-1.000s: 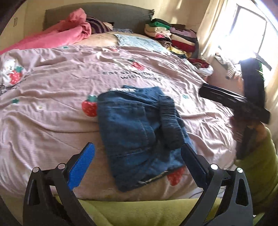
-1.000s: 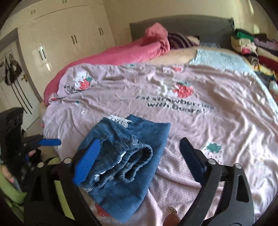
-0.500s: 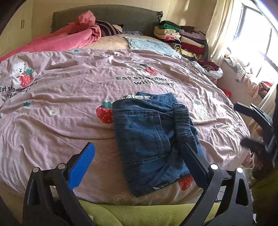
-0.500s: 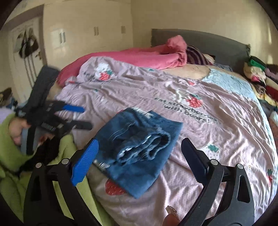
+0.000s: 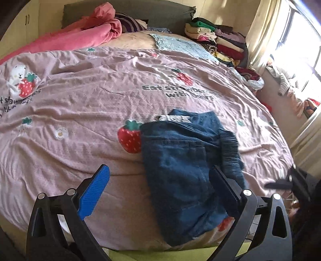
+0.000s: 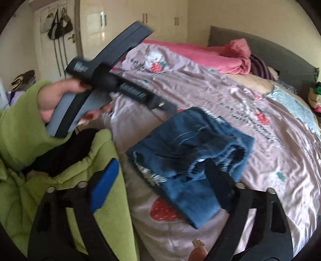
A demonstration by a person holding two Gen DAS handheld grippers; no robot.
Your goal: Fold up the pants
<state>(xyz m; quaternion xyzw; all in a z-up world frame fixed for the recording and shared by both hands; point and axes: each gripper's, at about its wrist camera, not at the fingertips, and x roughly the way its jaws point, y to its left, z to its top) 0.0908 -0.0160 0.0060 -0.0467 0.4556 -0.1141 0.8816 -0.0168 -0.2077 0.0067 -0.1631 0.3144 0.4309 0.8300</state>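
Pink bedspread carried the folded jeans, lying just ahead of both claws; left claw gaped wide, right claw was closing, empty.

Dark blue pants with white frayed threads, lying on a light purple-pink bed cover with red strawberries, small white flowers, a white bear and dark letters. Behind the pants, a bright pink blanket and a gray headboard. Near the pants, a green sleeve. Black grippers, each with one blue pad.
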